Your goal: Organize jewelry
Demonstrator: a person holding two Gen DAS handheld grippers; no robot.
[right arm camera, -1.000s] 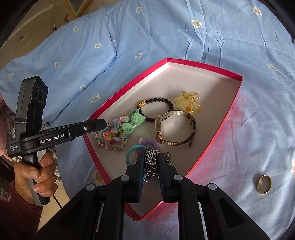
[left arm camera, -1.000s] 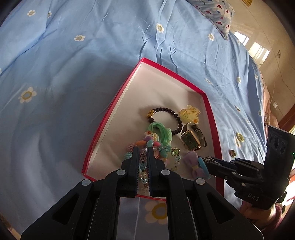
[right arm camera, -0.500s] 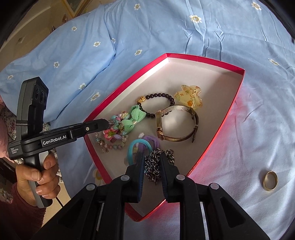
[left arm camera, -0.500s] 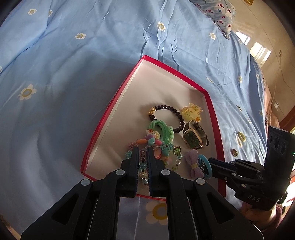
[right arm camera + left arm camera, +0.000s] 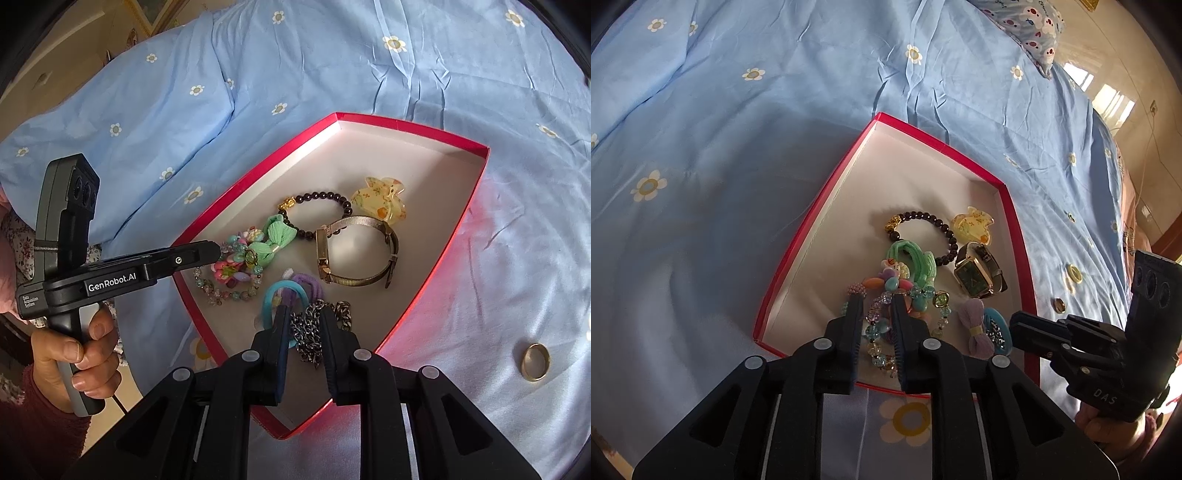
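A red box [image 5: 812,225] [image 5: 476,184] lies on the blue bedspread and holds jewelry. My left gripper [image 5: 874,301] is open over the colourful bead bracelet [image 5: 882,325], which lies on the box floor between its fingers. My right gripper [image 5: 302,313] is open over a dark metal chain [image 5: 314,328] that lies in the box. Also in the box are a black bead bracelet [image 5: 321,199], a gold watch [image 5: 351,254], a yellow hair clip [image 5: 380,201], a green hair tie [image 5: 277,236] and a blue hair tie [image 5: 271,299].
A gold ring [image 5: 535,361] lies on the bedspread right of the box; it also shows in the left wrist view [image 5: 1059,305] beside another ring [image 5: 1074,274]. A patterned pillow [image 5: 1030,26] lies at the far end of the bed.
Both grippers have opened. The bead bracelet and the chain, held before, now lie loose in the box. Both grippers have drawn back a little.
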